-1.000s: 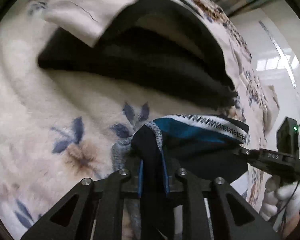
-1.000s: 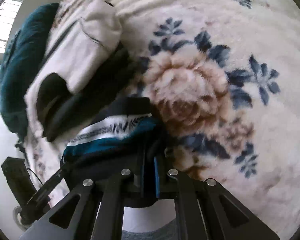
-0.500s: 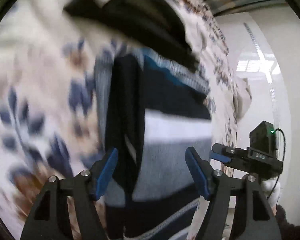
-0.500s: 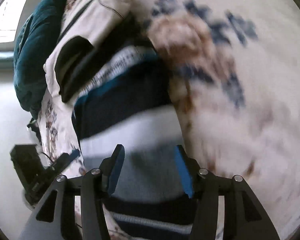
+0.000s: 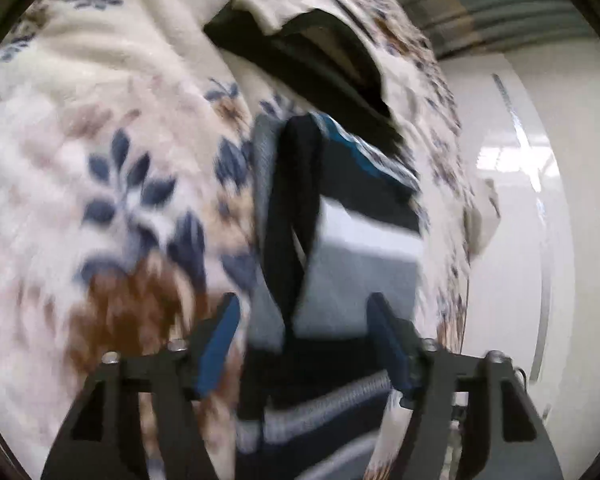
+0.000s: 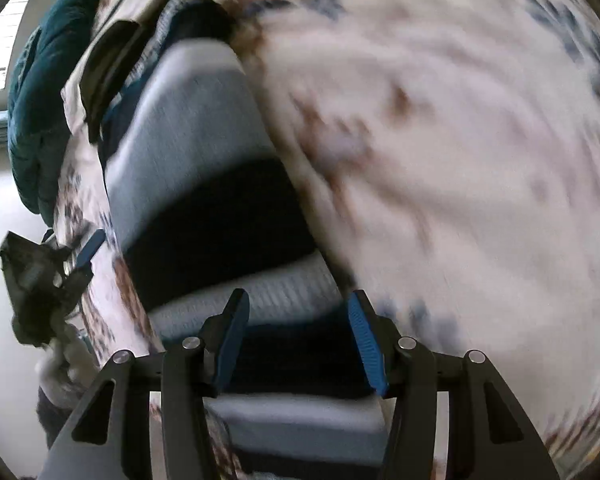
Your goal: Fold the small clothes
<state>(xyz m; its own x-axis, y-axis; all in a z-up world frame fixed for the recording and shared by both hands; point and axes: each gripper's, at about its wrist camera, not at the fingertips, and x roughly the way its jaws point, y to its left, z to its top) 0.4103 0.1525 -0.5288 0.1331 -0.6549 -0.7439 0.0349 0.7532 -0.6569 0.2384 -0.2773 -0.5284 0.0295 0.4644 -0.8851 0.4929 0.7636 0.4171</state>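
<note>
A small striped garment (image 5: 364,268) in grey, navy, white and teal lies folded on the floral fleece blanket (image 5: 112,160). My left gripper (image 5: 304,344) hangs just above its near end. Its jaws are apart and closing slightly, and the blue pads (image 5: 216,348) do not press the cloth. In the right wrist view the same garment (image 6: 188,152) stretches away from my right gripper (image 6: 296,340), which is open above its near end with nothing gripped. The left gripper (image 6: 76,260) and a white-gloved hand (image 6: 60,360) show at that view's left edge. Both views are blurred by motion.
A pile of black and white clothes (image 5: 320,60) lies on the blanket beyond the striped garment. A dark teal bundle (image 6: 40,100) sits at the far left of the right wrist view. The blanket's edge drops to a pale floor (image 5: 520,240) on the right.
Both grippers were shut on the bunched garment a second ago. They have let go, opened and drawn back, and the garment now lies spread out and folded on the blanket.
</note>
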